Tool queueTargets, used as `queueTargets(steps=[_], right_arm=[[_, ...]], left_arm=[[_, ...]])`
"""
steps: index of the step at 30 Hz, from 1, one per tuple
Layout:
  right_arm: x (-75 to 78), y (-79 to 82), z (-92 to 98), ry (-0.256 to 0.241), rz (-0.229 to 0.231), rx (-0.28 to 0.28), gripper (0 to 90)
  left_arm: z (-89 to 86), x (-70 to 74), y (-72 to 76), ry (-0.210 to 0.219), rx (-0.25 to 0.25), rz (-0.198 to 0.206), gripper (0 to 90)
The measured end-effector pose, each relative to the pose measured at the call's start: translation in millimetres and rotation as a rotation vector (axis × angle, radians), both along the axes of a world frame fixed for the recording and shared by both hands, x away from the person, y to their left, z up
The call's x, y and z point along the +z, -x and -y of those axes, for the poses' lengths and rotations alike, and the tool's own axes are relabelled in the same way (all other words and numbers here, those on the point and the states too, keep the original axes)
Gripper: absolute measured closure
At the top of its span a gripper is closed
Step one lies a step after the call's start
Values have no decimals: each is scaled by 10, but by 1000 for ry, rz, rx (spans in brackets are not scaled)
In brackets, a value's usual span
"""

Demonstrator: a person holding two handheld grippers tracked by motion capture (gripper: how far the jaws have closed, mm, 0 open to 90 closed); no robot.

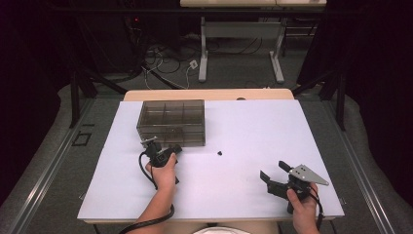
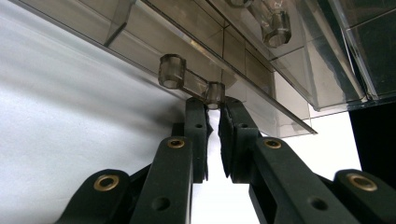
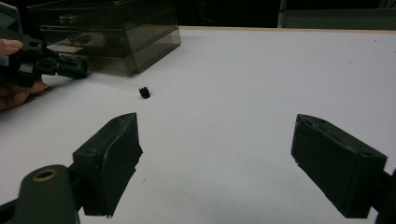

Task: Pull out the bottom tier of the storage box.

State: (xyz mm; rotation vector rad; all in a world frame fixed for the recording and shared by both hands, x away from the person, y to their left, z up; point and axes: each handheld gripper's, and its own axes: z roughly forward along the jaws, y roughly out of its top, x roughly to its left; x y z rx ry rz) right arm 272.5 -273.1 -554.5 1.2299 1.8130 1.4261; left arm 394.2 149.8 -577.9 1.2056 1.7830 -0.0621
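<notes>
The drawer box [image 1: 171,121] stands at the far left of the white table [image 1: 253,146]. My left gripper [image 2: 214,109] is at its front, jaws almost closed on the lower drawer's handle [image 2: 191,82]. A small black piece [image 1: 220,153] lies near the box. My right gripper [image 3: 217,163] is well apart from them, jaws wide and holding nothing.

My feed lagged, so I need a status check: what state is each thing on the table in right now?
Drawer box: upright, drawers look shut.
Lower drawer handle: left gripper's jaws nearly closed at one end.
Left gripper: at the handle.
Right gripper: jaws wide open, holding nothing.
Small black part: loose on the table, untouched.
</notes>
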Motion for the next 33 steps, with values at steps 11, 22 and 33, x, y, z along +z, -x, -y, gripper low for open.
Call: queueTargets(steps=[11, 22, 33], right_arm=[[5, 4, 3, 3, -6, 4, 151], [1, 1, 3, 4, -3, 3, 151], [2, 3, 1, 6, -7, 1, 151]], left_arm=[[0, -3, 37, 1, -1, 2, 820], [-5, -6, 64, -3, -2, 1, 820], [-11, -9, 90, 5, -7, 4, 820]])
